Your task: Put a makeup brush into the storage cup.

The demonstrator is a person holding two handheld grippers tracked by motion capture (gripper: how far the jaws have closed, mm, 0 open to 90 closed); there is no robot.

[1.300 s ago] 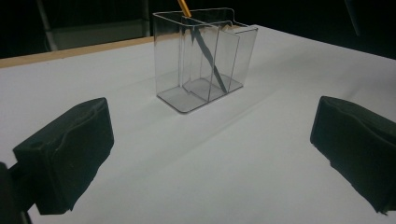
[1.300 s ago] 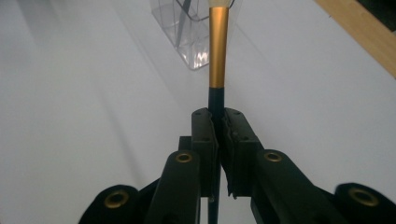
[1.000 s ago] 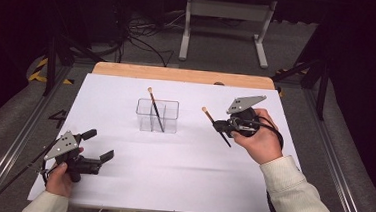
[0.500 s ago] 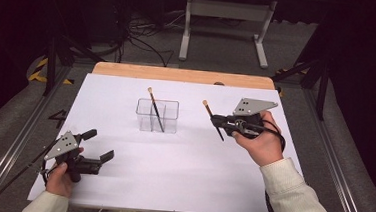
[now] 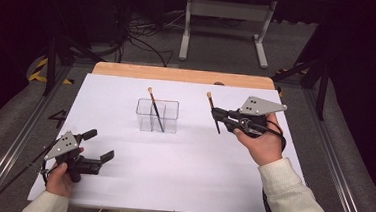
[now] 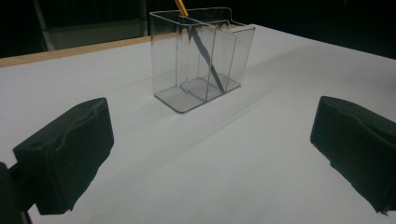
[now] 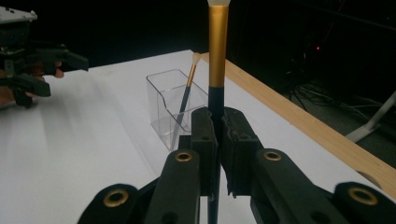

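Desk [image 5: 180, 185] spread with a white sheet, wooden edge at the far side. Clear box [image 5: 157, 116] standing upright near the middle, split by inner walls into compartments; number of cells hard to tell.

Right tongs [image 5: 219, 114] raised above the desk, to the right of the box and apart from it, clamped together on a brush [image 5: 214, 115]. Grip low on the dark handle, gold ferrule and pale tip rising well above the jaws in the right gripper view, a short length hanging below. Left tongs [image 5: 98, 145] low at the near left corner, well apart from the box, jaws spread wide with nothing between them. Second brush [image 5: 155, 111] already in the box, leaning across a compartment with its tip above the rim.

Likely step: carrying the held brush over to the box and lowering it in.

Risks, as judged from here:
- Knocking the light box over or sliding it, from the handle end catching the rim or a divider, with the left tongs too far off to steady it.
- Clashing with the leaning brush, from picking its compartment.
- Brush swivelling in a narrow, low grip, then missing the opening.
- Brush toppling out if let go too high.

Count: one desk, one box, two tongs, two brushes.
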